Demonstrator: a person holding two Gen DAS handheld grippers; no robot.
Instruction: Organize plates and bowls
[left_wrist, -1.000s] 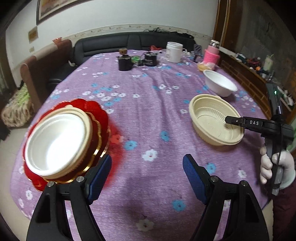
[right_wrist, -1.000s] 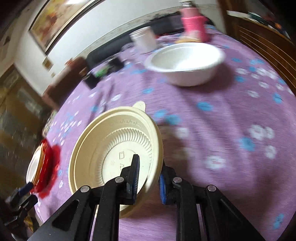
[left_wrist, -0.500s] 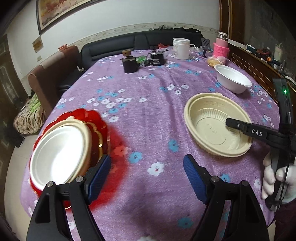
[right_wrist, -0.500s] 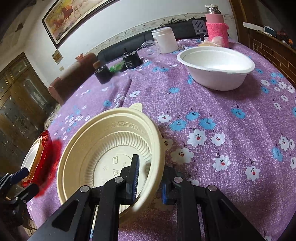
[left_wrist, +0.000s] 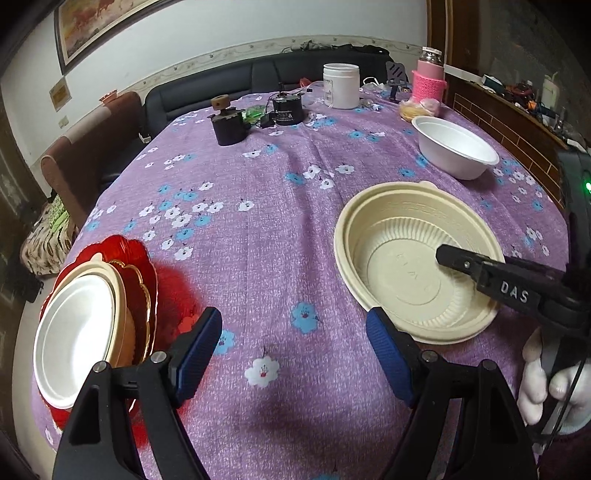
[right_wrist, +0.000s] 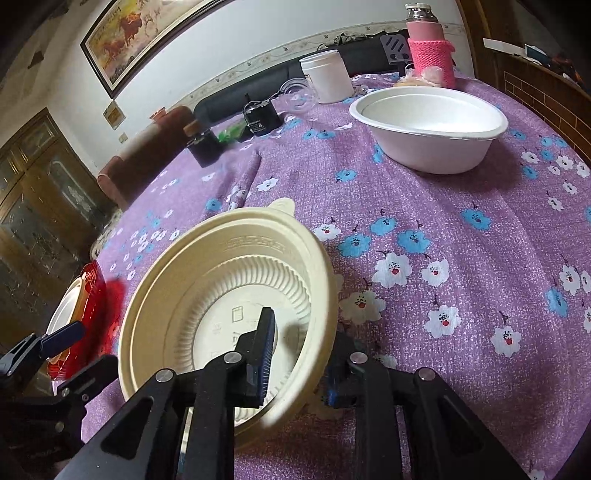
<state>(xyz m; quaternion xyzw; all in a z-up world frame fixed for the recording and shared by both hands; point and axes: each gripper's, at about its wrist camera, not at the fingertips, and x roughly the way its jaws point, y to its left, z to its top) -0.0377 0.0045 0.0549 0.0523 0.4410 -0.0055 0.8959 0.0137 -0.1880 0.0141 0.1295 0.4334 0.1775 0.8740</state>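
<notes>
Right claw (right_wrist: 301, 360) straddling the near rim of the round ribbed cream plastic bowl (right_wrist: 229, 295), jaws just easing apart, pads no longer pinching, likely to leave it on the bench (right_wrist: 461, 258). Left claw (left_wrist: 293, 350) spread wide and empty, beside it.

The tablecloth (left_wrist: 258, 229) is purple with white and blue flowers. At nine o'clock a white plate (left_wrist: 74, 343) sits on a cream one on a red, gold-rimmed plate (left_wrist: 142, 291); at three o'clock a cream ribbed bowl (left_wrist: 417, 258), at one o'clock a plain white bowl (left_wrist: 454, 151).

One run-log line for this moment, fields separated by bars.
right gripper: jaws just opening astride beige bowl rim, bowl on table | left gripper: open, empty | white bowl: untouched | red plate stack: table edge
</notes>
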